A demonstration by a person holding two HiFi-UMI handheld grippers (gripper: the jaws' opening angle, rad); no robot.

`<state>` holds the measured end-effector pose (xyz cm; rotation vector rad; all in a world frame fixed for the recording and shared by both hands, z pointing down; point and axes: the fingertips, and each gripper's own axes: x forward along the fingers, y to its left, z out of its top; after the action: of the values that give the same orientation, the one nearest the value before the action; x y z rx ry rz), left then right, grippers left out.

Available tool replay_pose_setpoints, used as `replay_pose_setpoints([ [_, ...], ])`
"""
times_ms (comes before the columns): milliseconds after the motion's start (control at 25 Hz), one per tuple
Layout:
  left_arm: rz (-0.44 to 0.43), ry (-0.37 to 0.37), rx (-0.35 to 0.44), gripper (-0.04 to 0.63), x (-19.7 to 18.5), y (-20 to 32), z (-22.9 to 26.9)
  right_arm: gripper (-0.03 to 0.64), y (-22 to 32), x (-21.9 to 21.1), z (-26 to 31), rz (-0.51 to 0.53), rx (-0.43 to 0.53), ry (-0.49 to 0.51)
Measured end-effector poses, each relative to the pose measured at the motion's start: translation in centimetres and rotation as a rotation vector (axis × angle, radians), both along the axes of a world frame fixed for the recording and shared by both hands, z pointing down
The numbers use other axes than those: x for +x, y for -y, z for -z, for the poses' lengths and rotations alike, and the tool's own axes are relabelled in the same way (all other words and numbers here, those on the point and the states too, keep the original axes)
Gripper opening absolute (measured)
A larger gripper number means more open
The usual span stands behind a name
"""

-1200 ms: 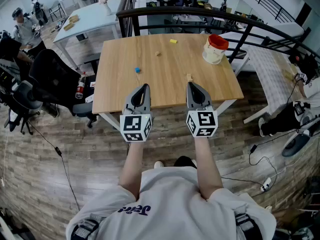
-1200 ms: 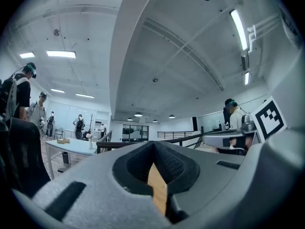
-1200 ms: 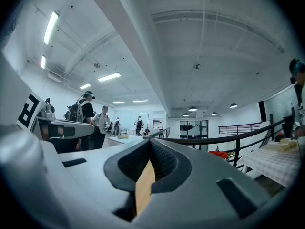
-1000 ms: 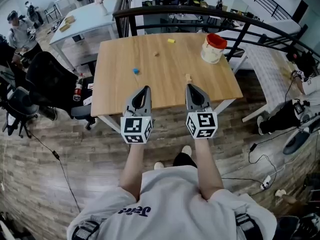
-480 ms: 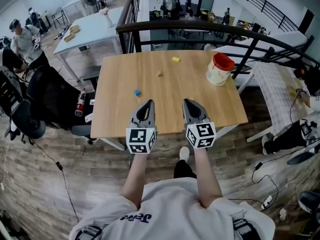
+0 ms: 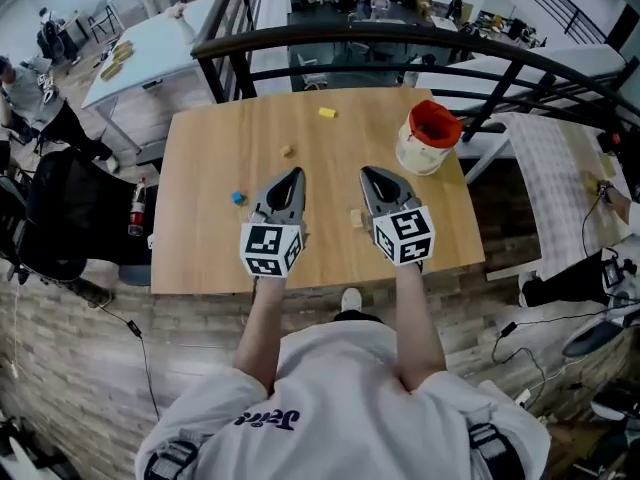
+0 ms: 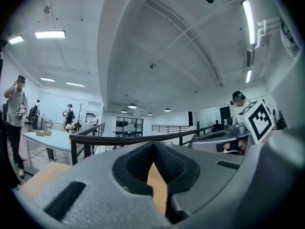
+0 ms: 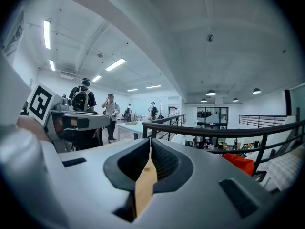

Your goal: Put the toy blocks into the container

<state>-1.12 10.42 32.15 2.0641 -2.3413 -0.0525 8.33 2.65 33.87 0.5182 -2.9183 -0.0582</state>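
Two blocks lie nearest on the surface [image 6: 200, 258]: the tan block [image 6: 355, 218] just left of the right fingers [image 6: 380, 186], the blue block [image 6: 238, 197] left of the left fingers [image 6: 283, 190]. Both pairs are pressed together, empty. Best open the right fingers wide before straddling the tan block squarely; the container [image 6: 428, 138] stands ahead-right

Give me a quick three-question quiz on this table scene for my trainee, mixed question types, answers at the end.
1. True or false: the right gripper holds a block.
2. Which block lies furthest toward the person's left on the table? A yellow, B blue, C tan.
3. How many loose blocks lie on the table outside the container?
Key: 1 false, its jaws are shut on nothing. 2 B, the blue block. 3 four.
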Motion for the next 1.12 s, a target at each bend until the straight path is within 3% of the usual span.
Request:
replay_pose_setpoints([
  [320,-0.094,-0.056,-0.143,0.012,0.7,8.9,-6.9,0.015,7.1,0.6,-9.3,0.126,-0.058,-0.249],
  [520,-0.192,-0.11,-0.274,0.012,1.3,12.1,-13.3,0.017,7.3,1.6,-16.5,0.151,-0.143,-0.43],
  [840,-0.317,-0.174,-0.395,0.012,1.0,15.0,-21.5,0.022,5.6,1.0,-25.1,0.148,-0.322,-0.551],
  [880,-0.33,-0.179,-0.408,0.012,1.1,15.1,-22.3,0.065,5.1,1.1,-26.4,0.144,-0.351,-0.567],
  [920,-0.342,-0.183,-0.422,0.012,1.3,15.2,-23.1,0.163,4.7,1.3,-27.6,0.137,-0.376,-0.583],
  [1120,-0.383,-0.198,-0.473,0.012,1.9,15.1,-26.7,0.196,3.4,2.1,-32.2,0.051,-0.423,-0.665],
])
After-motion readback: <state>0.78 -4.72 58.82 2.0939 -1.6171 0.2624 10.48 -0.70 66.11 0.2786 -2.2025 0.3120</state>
